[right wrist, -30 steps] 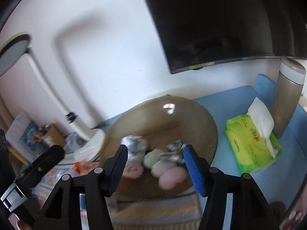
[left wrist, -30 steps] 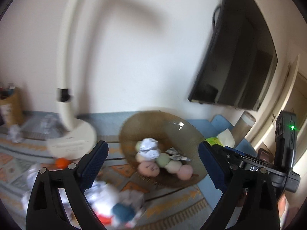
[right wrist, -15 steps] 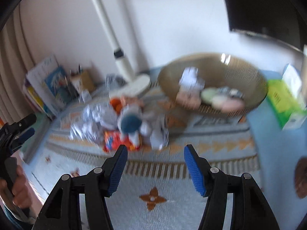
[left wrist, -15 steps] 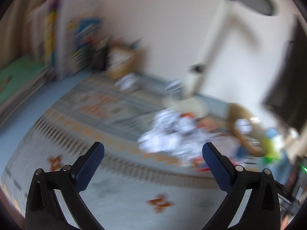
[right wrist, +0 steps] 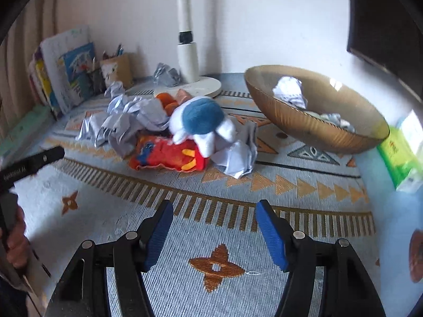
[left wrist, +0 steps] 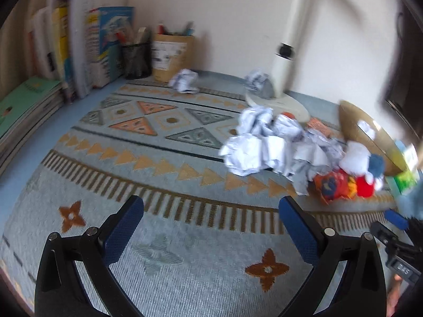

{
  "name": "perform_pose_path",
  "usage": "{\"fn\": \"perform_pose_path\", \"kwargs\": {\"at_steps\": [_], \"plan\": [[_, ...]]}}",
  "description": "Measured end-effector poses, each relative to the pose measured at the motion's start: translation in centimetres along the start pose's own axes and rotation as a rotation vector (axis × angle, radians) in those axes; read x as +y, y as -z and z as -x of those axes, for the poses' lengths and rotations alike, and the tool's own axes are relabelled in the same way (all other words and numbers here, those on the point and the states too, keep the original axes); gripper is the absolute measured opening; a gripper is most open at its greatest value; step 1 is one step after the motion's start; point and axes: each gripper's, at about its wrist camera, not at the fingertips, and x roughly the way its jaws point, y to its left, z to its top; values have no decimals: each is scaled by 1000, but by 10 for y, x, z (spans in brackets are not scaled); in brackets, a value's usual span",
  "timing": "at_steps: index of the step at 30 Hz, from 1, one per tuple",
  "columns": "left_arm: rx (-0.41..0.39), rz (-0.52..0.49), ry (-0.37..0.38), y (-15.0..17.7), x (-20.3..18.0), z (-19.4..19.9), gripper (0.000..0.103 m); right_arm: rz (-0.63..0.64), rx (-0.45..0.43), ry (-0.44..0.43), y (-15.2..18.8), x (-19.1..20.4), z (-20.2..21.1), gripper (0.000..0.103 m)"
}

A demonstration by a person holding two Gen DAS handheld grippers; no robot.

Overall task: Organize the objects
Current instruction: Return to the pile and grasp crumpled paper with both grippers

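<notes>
Covering the desk, a patterned mat (right wrist: 238,285) lies under both empty tools (left wrist: 211,227) (right wrist: 214,227); left wide apart, right opening.

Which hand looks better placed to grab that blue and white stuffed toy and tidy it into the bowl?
Probably the right claw: the stuffed toy sits nearly straight ahead of it, the bowl just beside. From the left claw the toy lies far off to the side.

rug (right wrist: 264,285): blue-grey, orange triangles; bowl (right wrist: 312,129): amber; plush toy (right wrist: 201,124): blue-white
</notes>
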Motion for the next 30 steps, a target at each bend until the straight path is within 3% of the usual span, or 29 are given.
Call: {"fn": "perform_pose_path", "kwargs": {"at_steps": [1,2,3,5,7,9,11,16,18,19,20,22,24,26,30], "plan": [[25,-93,17,-6,-6,-1,102,6,7,-7,-1,2,-1,64],[38,-179,22,-11,-11,0,102,1,59,-69,-3,3,-4,64],[46,-301,18,-17,-19,0,102,-19,114,-162,-6,3,-6,64],[20,-429,-36,-29,-26,0,102,-61,158,-350,-16,7,-5,64],[18,-473,-27,-38,-27,-6,102,-44,126,-367,-36,20,3,64],[26,-492,13,-44,-26,-18,101,-28,114,-365,-57,37,0,64],[12,-515,33,-44,-27,-27,88,-29,121,-380,-74,53,-13,64],[50,-563,99,-45,-33,-51,88,-157,236,-452,-97,63,-63,63],[49,-592,112,-44,-39,-54,87,-217,256,-426,-103,60,-79,63],[47,-597,127,-44,-41,-55,73,-230,256,-412,-104,59,-84,63],[55,-598,149,-43,-43,-56,52,-254,258,-412,-107,57,-91,63],[80,-584,183,-44,-47,-62,46,-287,264,-436,-109,56,-98,63],[66,-581,173,-40,-49,-63,38,-290,272,-430,-109,60,-103,46],[57,-564,175,-39,-47,-59,36,-315,287,-451,-107,60,-109,35],[49,-409,209,-43,-26,-37,36,-320,246,-505,-102,55,-100,29]]}}
